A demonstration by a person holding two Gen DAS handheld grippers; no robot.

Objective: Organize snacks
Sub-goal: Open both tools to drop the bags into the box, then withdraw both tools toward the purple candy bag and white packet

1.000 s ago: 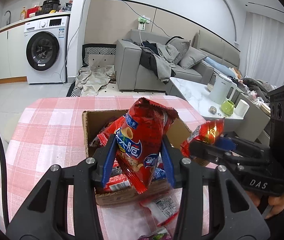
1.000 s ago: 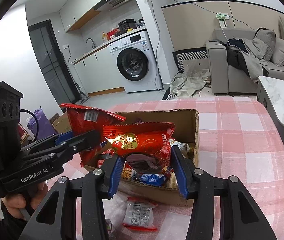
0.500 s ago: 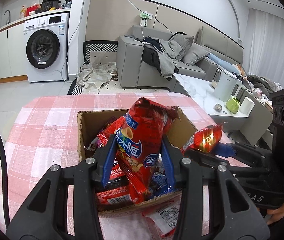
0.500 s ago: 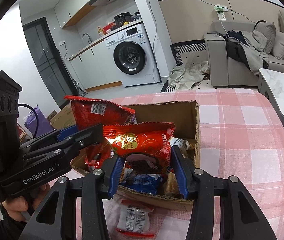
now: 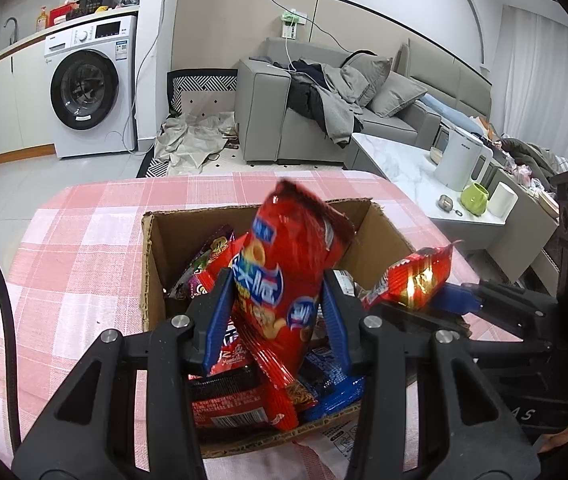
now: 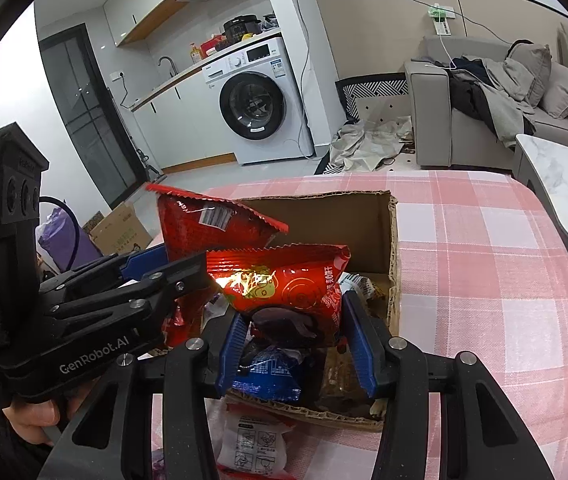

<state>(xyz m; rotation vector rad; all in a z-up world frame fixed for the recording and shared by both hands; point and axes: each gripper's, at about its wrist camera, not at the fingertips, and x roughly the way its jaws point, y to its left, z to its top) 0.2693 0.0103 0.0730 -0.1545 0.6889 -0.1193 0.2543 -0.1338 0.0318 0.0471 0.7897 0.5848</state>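
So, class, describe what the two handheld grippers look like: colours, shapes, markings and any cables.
Both are black plastic with angular, strutted frames, silver screw heads and ribbed blue fingers. The left gripper carries white "GenRobot.AI" lettering on its side, seen in the right wrist view, and a black cable curves beside it. The right gripper shows white letters ending "AS" in the left wrist view. Each has a boxy black block with three round holes.

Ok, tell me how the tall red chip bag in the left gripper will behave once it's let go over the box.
The tall red chip bag looks puffed and crinkly, so probably light and springy. It stands tilted between the left gripper pads, so it would likely flop sideways onto the packets in the cardboard box. Its glossy film may slide easily.
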